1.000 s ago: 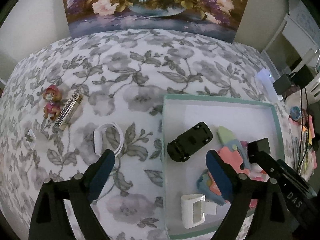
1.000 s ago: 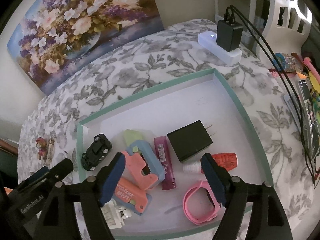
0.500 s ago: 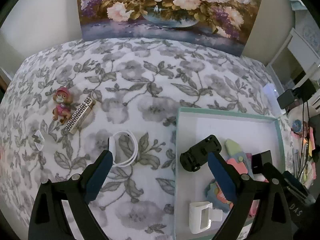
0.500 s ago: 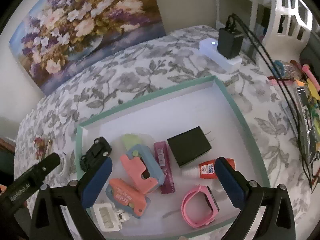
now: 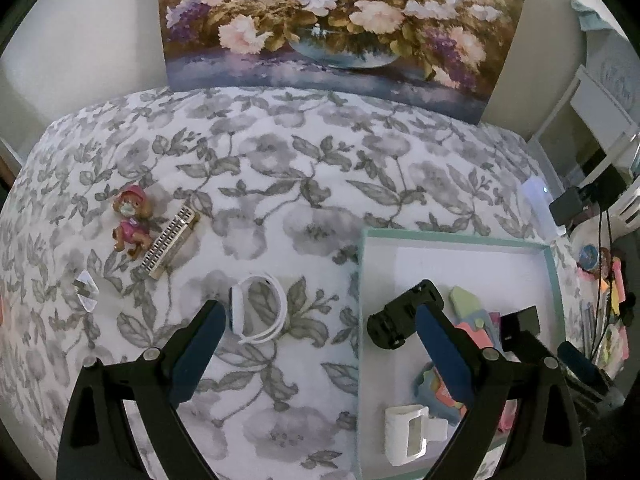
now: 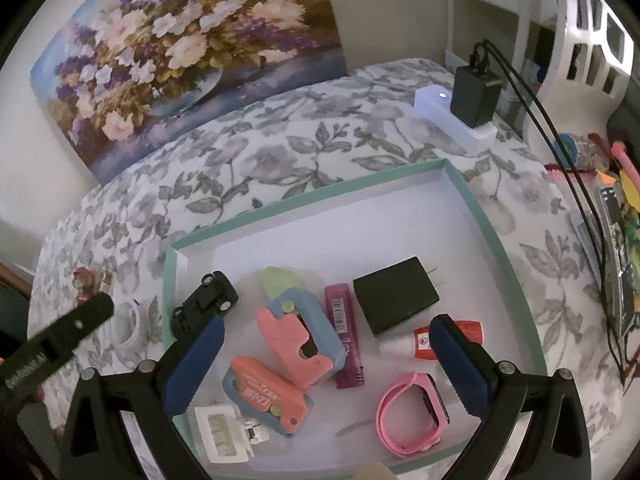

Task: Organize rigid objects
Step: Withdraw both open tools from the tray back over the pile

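Note:
A teal-rimmed white tray [image 6: 476,200] on the floral bed holds a black toy car [image 6: 206,300], pink and blue toys [image 6: 300,332], a purple tube [image 6: 346,332], a black charger [image 6: 394,294], a red glue bottle [image 6: 424,340], a pink watch [image 6: 414,412] and a white clip [image 6: 224,436]. My right gripper [image 6: 324,344] is open above them. My left gripper [image 5: 320,328] is open above the bed beside the tray [image 5: 362,280]. A white watch [image 5: 258,310], a harmonica [image 5: 170,242], a puppy figure [image 5: 130,222] and a small clear object [image 5: 86,290] lie on the bed.
A flower painting [image 5: 340,20] leans on the wall behind the bed. A white power strip with a black plug [image 6: 468,108] lies at the bed's right edge. Cables and a cluttered shelf [image 6: 612,216] stand to the right.
Both grippers have risen and pulled back from the tray. The left view has shifted left over the bed. Nothing was picked up.

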`<state>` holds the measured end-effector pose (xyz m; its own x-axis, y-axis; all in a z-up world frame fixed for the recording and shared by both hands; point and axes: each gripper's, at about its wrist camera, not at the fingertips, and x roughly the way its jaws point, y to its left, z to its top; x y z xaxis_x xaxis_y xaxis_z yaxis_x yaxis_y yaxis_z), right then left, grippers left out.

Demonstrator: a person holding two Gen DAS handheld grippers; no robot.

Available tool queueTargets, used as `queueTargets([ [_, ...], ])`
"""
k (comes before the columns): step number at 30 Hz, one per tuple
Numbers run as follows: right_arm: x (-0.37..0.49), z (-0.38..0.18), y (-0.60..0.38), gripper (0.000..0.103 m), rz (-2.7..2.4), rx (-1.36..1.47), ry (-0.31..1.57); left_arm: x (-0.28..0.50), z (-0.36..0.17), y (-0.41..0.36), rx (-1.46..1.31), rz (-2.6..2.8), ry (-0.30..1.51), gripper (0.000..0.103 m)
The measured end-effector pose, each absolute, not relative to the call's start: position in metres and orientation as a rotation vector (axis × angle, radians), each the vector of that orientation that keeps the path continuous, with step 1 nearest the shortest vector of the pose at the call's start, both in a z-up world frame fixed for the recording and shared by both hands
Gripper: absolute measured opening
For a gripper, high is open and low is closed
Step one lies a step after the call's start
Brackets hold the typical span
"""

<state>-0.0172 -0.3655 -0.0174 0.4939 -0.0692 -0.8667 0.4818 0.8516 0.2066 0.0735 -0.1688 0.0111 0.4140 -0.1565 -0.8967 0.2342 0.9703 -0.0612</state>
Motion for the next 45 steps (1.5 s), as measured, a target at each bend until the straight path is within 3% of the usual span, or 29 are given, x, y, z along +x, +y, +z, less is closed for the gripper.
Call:
queueTargets([
  [21,0.015,0.007,-0.289,0.103,-0.164,0.363,0.905,0.106,0.014,-0.090,-0.026,-0.249,1.132,0.096],
  [45,0.081,-0.035,-0.178,0.102,0.092,0.263,1.043,0.153,-0.012,-0.003,-0.204,-0.210,1.189,0.096],
])
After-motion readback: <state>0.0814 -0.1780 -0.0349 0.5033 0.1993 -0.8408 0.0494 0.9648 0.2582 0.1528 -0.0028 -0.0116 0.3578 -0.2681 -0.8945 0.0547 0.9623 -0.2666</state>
